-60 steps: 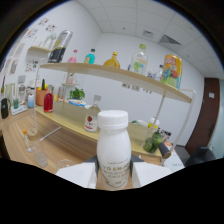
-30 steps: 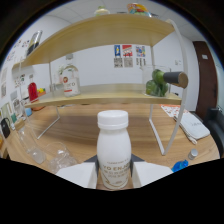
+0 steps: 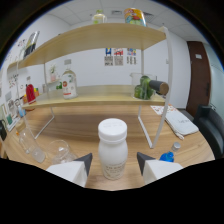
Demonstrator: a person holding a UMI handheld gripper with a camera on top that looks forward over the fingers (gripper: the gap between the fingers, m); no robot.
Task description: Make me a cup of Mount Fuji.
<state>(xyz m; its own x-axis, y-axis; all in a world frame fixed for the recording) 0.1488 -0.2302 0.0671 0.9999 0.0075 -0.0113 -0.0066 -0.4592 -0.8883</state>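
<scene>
While the gripper (image 3: 114,161) carries it above a wooden table (image 3: 100,137), a white plastic bottle (image 3: 113,149) stands upright between the two fingers, which appear pressed against its sides and holding it clear of the tabletop. The bottle is squat and smooth, with rounded shoulders, a wide white screw cap and a faint printed label low on its body; it looks like a milk or yoghurt drink.

Just ahead and to one side, clear glass cups (image 3: 59,150) sit on the table, one tall and narrow, one low and rounded. A small blue cap (image 3: 167,156) lies on the other side. Beyond them rises a two-tier shelf (image 3: 95,102) of pale wood on thin white metal legs. Its lower board holds a rounded glass bottle (image 3: 68,84), a red container (image 3: 30,93) and a glass jar of green leaves (image 3: 143,88); more bottles stand on top.

Judging by this, the step in hand is bringing an ingredient to the cups. Next, the bottle likely needs setting down near them or opening, since its cap is on.
</scene>
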